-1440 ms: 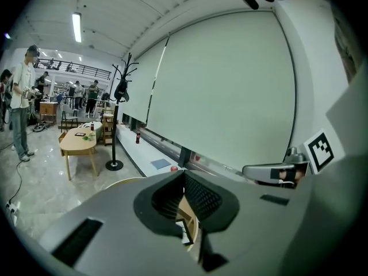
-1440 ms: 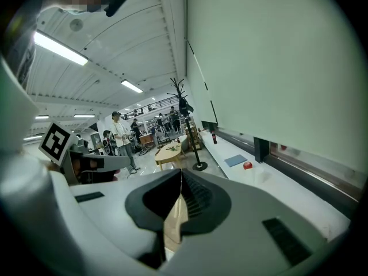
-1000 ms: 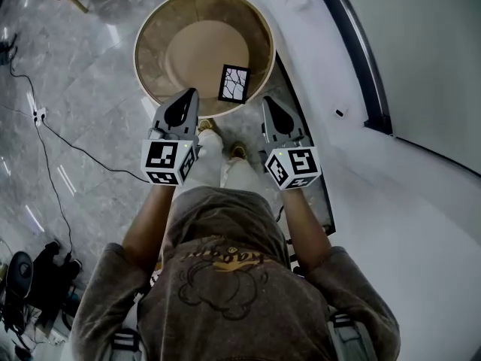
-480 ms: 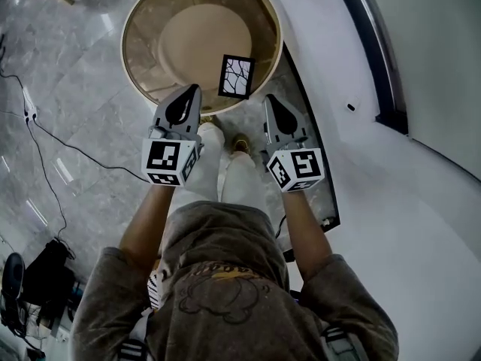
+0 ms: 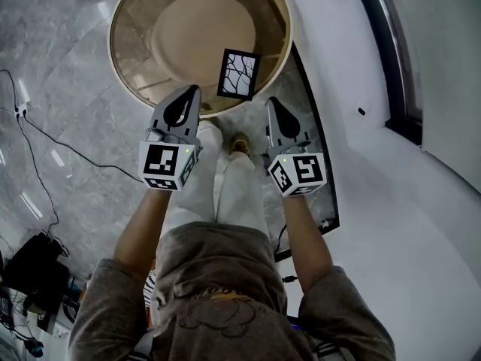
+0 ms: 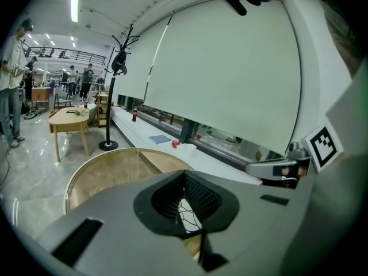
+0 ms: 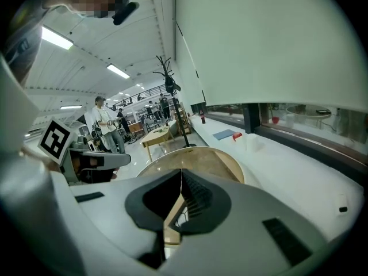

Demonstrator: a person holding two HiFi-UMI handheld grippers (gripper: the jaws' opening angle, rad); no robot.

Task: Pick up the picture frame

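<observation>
The picture frame [image 5: 239, 74] is black-edged with a white print of dark branches. It stands on the near right edge of a round glass-topped table with a wooden rim [image 5: 120, 66]. My left gripper [image 5: 195, 90] hangs just short of the table's near edge, left of the frame, jaws together and empty. My right gripper [image 5: 269, 101] hangs below and right of the frame, also shut on nothing. In the left gripper view, a slice of the frame [image 6: 190, 216] shows past the closed left gripper [image 6: 185, 174]. The right gripper [image 7: 181, 174] points at the table rim.
A white ledge [image 5: 338, 66] runs along the window to the right. A cable [image 5: 45, 138] trails over the marble floor on the left. The person's shoes [image 5: 239, 143] stand between the grippers. A coat rack [image 6: 109, 96], a wooden table [image 6: 69, 119] and people stand farther off.
Both grippers have sunk side by side toward the table's height, still shut. In the head view the table and frame have drifted up and look closer to the fingertips.
</observation>
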